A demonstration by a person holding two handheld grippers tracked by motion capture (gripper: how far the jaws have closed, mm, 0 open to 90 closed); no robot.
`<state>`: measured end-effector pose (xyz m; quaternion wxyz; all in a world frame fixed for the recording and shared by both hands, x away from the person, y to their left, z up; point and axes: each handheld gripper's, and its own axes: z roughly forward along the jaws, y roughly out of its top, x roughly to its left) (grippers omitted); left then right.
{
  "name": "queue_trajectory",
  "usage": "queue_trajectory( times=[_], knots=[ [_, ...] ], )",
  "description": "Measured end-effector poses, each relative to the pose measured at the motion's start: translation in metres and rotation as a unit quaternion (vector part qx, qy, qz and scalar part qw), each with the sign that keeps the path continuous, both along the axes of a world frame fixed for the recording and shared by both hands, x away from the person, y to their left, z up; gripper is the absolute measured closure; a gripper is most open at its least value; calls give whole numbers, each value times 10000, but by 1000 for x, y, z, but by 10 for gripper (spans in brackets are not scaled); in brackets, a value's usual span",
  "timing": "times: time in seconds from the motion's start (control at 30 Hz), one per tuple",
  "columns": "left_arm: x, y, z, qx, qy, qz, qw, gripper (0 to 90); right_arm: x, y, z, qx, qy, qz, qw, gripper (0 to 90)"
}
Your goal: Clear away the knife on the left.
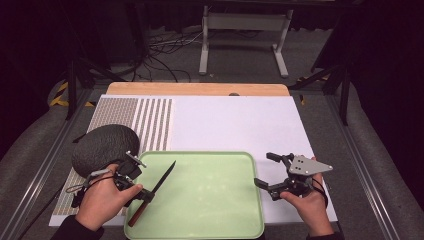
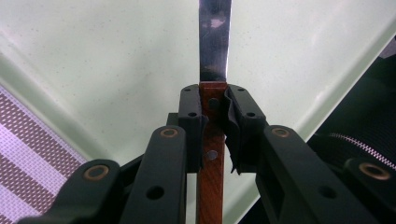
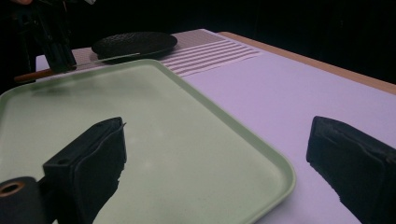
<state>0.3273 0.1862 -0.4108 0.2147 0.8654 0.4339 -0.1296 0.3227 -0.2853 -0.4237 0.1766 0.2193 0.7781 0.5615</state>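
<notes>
From above, a pale green tray [image 1: 210, 195] sits at the near edge of a white mat [image 1: 235, 120] that covers the tabletop, and a dark round plate [image 1: 102, 145] lies on the striped strip along the mat's left side. The left gripper [image 1: 141, 192] is clamped on the wooden handle of a knife [image 1: 152, 192] over the tray's near left corner, with the blade slanting away toward the tray's middle (the handle end pokes out past the tray's rim). The right gripper [image 1: 266, 172] hangs over the tray's right edge with its jaws set wide apart and nothing between them. In the left gripper view, the two black jaws press on either side of the knife's [image 2: 212, 116] riveted brown handle, just below where the steel blade begins, and the tray [image 2: 116, 60] lies behind it. In the right gripper view, the wide jaws straddle the tray's [image 3: 280, 175] rim, one over the green surface and one over the mat [image 3: 289, 102]; at the far side the plate [image 3: 135, 43] rests flat, and the left gripper [image 3: 56, 58] holds the knife [image 3: 84, 64] roughly level beside it.
</notes>
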Motion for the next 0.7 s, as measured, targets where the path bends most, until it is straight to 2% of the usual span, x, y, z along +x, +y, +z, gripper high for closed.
queue_trajectory(
  times=[0.27,0.47,0.7],
  knots=[
    [1,-2,-11,-3,118,102,9999,777,0,1,-1,6,9,15,10000,55],
    [4,-3,-17,92,134,59,9999,777,0,1,-1,-11,1,7,10000,54],
    [6,-4,-23,100,211,101,9997,776,0,1,-1,-20,12,17,10000,54]
  ],
)
